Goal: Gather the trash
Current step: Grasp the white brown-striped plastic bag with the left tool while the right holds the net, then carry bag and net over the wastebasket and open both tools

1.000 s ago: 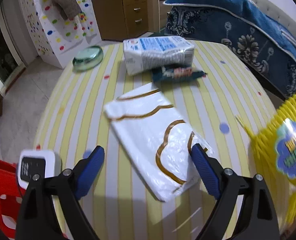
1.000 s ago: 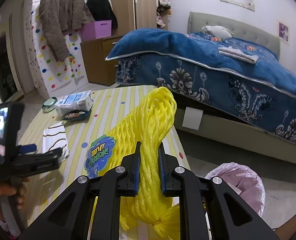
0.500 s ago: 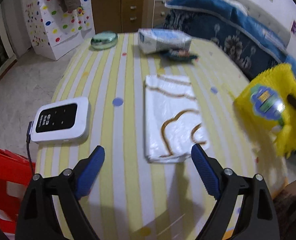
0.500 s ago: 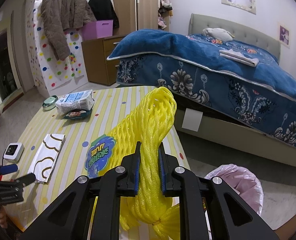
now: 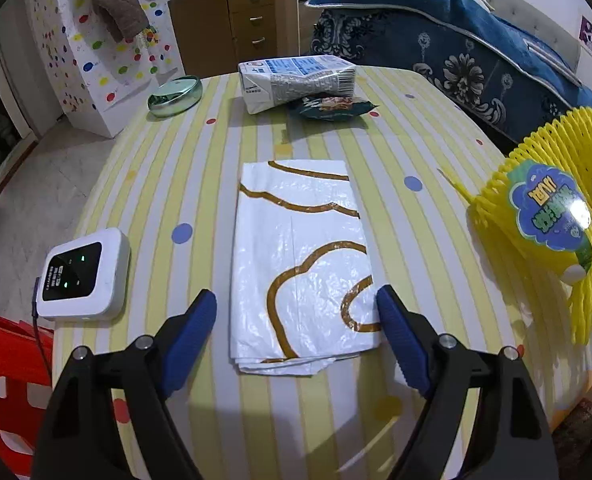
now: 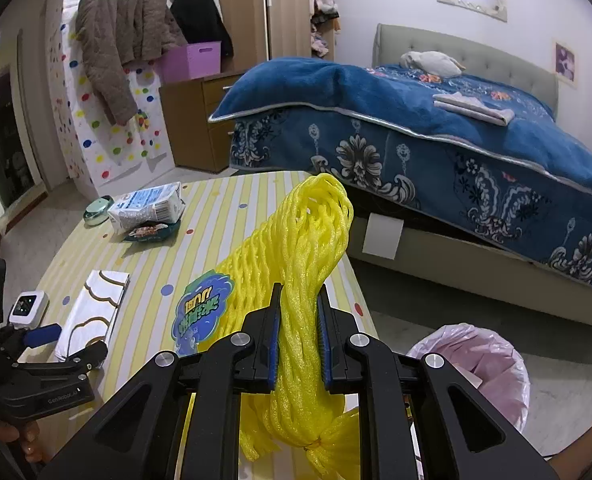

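My right gripper (image 6: 299, 312) is shut on a yellow foam fruit net (image 6: 296, 248) with a blue-green label and holds it above the table's right side; the net also shows in the left wrist view (image 5: 552, 216). My left gripper (image 5: 296, 312) is open and empty, its blue fingertips either side of the near end of a folded white plastic bag (image 5: 300, 256) with brown lines; the bag also shows in the right wrist view (image 6: 92, 308). A crushed white-blue carton (image 5: 296, 82) and a dark snack wrapper (image 5: 332, 106) lie at the far side of the table. A pink-lined bin (image 6: 472, 364) stands on the floor by the table.
The round table has a yellow-striped cloth (image 5: 416, 128). A white pocket device (image 5: 82, 276) with a cable lies at the left edge. A green tin (image 5: 175, 96) sits far left. A red stool (image 5: 4, 364) stands at the left. A blue bed (image 6: 436, 128) lies beyond.
My left gripper has drawn back from over the bag, then settled with its fingertips around the bag's near end. My right gripper still holds the net, almost unmoved.
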A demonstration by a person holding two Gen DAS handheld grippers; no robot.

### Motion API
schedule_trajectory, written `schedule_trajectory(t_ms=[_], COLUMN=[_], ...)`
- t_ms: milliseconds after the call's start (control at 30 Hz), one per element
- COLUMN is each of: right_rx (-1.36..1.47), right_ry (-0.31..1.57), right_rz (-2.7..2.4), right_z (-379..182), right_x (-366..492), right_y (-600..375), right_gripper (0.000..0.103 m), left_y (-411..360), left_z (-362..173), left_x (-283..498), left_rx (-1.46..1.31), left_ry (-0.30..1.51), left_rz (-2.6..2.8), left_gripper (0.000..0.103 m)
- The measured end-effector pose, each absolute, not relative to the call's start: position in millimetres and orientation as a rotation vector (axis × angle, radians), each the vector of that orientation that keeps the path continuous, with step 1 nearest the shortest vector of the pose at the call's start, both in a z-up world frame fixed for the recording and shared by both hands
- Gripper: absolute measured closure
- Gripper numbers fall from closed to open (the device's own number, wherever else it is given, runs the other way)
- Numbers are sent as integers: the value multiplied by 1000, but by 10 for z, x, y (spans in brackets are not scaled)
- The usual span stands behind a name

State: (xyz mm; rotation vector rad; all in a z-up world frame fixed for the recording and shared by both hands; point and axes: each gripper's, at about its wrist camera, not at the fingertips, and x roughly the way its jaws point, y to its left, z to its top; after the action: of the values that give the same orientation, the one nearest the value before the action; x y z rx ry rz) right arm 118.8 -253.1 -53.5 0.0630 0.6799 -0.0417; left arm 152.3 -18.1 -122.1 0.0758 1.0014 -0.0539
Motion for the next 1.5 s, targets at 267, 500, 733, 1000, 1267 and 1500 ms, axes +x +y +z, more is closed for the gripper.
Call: schedule_trajectory(t_ms=[267,500,733,1000,1267,1500], right_rx=[72,146,110,60,59,101], right_ry=[671,673,680,700,715,747], right_rz=[-42,-5,-100,-225,-348,-430], right_z=[-517,-456,-332,-363,-443,-609], right_x=[1176,1073,815,422,104,-20], right_y=[-2551,-2693,-3035,-3495,-3937,-4329], right_gripper=[88,88,88,87,86,85], left_y=[-122,-99,-497,-1193,-1922,-2487], left_z=[-1171,-877,-538,-568,-599,-700], left_x=[1367,1168,978,864,750,752], left_rx=[107,-22,-21,16,87,152], left_ry=[974,916,823,823,804,816], left_rz=[-97,-218,-295,-453,-601,-702], left_gripper=[82,97,97,96,96,96])
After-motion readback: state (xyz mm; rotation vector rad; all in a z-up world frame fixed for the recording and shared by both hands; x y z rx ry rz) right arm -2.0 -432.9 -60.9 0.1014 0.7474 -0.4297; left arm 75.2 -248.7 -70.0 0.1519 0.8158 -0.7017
